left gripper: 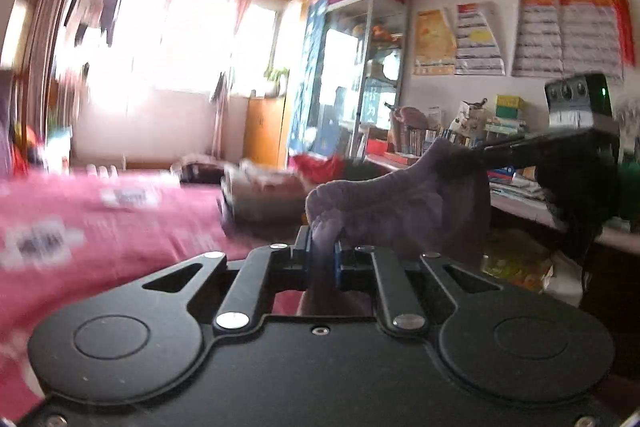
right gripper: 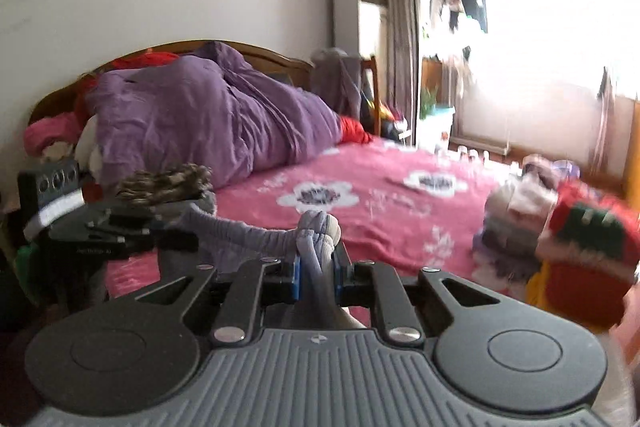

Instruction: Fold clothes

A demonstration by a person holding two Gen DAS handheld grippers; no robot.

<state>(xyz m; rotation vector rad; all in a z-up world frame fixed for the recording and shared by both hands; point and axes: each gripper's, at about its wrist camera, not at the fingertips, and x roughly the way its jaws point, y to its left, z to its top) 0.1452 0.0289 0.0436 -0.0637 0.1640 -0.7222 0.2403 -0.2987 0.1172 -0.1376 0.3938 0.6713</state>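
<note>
**Both grippers clamped on one garment, held up over the bed**

Black linkage plates fill the bottom of each wrist view, and just past them the blue-padded fingers are closed tight on cloth. Left gripper [left gripper: 322,259] pinches a bunched edge of the soft grey-purple knitted garment [left gripper: 400,203]; from there the fabric runs up toward 2 o'clock, where the right gripper [left gripper: 520,151] bites the other end. From the right wrist view it mirrors: right gripper [right gripper: 318,269] squeezing a wad of the same cloth, which stretches off toward 10 o'clock to the left gripper [right gripper: 132,227].

So the garment is off the pink flower-printed bedsheet [right gripper: 380,187], slung between the two tools, sagging a little in the middle. Motion blur all round the room, so the rig looks to be on the move.

My read: a carry or a spread, mid-fold. Whether it is being opened out to lay flat or brought over to double an edge, these views don't settle. Either way the coming move wants both grips kept firm and level, and the cloth lowered onto bare sheet, clear of the pile of folded clothes [right gripper: 520,215] at 3 o'clock and the rumpled purple quilt [right gripper: 208,115] at 11.
</note>
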